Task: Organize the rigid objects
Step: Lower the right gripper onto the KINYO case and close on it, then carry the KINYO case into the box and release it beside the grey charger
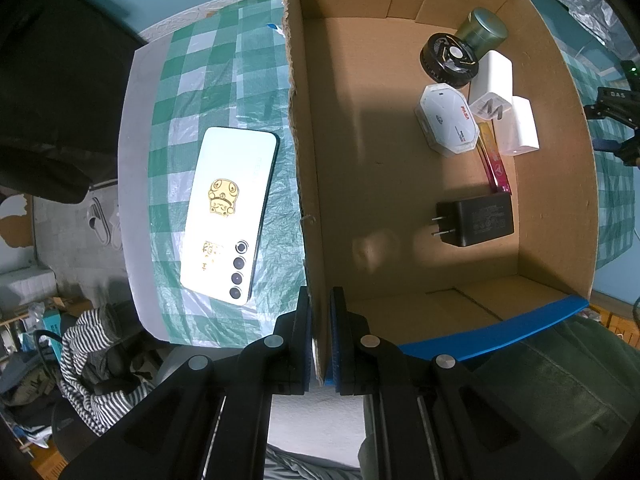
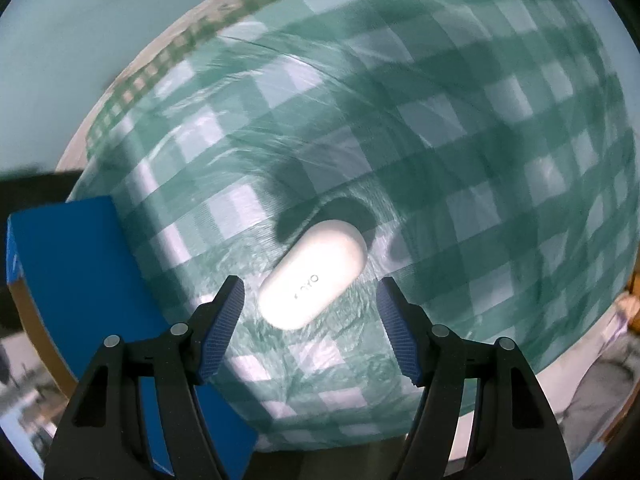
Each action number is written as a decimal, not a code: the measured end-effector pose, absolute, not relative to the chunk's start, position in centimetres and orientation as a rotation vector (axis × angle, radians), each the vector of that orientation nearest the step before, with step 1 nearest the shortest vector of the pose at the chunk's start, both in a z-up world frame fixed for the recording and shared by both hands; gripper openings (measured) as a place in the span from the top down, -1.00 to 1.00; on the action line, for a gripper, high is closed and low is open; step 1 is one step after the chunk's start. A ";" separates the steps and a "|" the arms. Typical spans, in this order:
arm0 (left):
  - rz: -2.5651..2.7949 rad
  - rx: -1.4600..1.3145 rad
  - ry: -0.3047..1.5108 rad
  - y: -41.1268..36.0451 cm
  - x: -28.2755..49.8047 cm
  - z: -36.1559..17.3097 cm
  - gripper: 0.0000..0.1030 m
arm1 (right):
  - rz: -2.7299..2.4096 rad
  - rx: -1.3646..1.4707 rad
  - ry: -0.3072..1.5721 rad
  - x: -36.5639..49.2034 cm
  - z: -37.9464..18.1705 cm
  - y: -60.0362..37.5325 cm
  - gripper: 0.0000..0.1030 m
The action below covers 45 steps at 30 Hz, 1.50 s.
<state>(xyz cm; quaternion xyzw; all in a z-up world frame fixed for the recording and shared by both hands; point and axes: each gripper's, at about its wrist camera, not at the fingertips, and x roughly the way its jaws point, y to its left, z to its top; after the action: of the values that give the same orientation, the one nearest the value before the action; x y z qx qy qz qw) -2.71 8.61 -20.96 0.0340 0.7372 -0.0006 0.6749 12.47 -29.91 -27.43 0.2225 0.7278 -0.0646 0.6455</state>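
My left gripper (image 1: 320, 296) is shut on the left wall of an open cardboard box (image 1: 298, 120), pointing straight down. Inside the box lie a black plug adapter (image 1: 478, 220), a white hexagonal case (image 1: 446, 118), white chargers (image 1: 506, 100), a black round fan-like disc (image 1: 448, 60), a green tin (image 1: 482, 30) and a pink sachet (image 1: 496, 164). A white phone (image 1: 228, 216) lies back-up on the checked cloth left of the box. My right gripper (image 2: 310, 300) is open above a white oval case (image 2: 314, 274), which lies on the cloth between and just beyond its fingertips, untouched.
The box's blue outer side (image 2: 80, 272) stands close to the left of my right gripper. The green-and-white checked cloth (image 2: 460, 140) stretches away behind the oval case. Striped clothing (image 1: 96, 360) and clutter lie on the floor beyond the table edge.
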 end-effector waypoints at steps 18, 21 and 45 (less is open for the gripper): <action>0.000 0.069 1.661 8.7 -2.9 -20.8 0.84 | -0.056 0.258 1.669 12.7 -28.5 -27.5 0.29; 0.001 0.069 1.661 8.7 -3.0 -20.8 0.84 | -0.001 0.190 1.664 12.7 -28.5 -27.2 0.29; 0.000 0.078 1.662 8.6 -3.3 -20.8 0.84 | -0.017 0.135 1.652 14.5 -29.3 -25.4 0.27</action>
<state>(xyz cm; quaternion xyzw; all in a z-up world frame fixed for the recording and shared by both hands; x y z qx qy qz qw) -3.30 8.63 -20.76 0.0347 0.7383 0.0002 0.6736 14.51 -25.36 -29.33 0.0599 0.7345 -0.0078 0.6759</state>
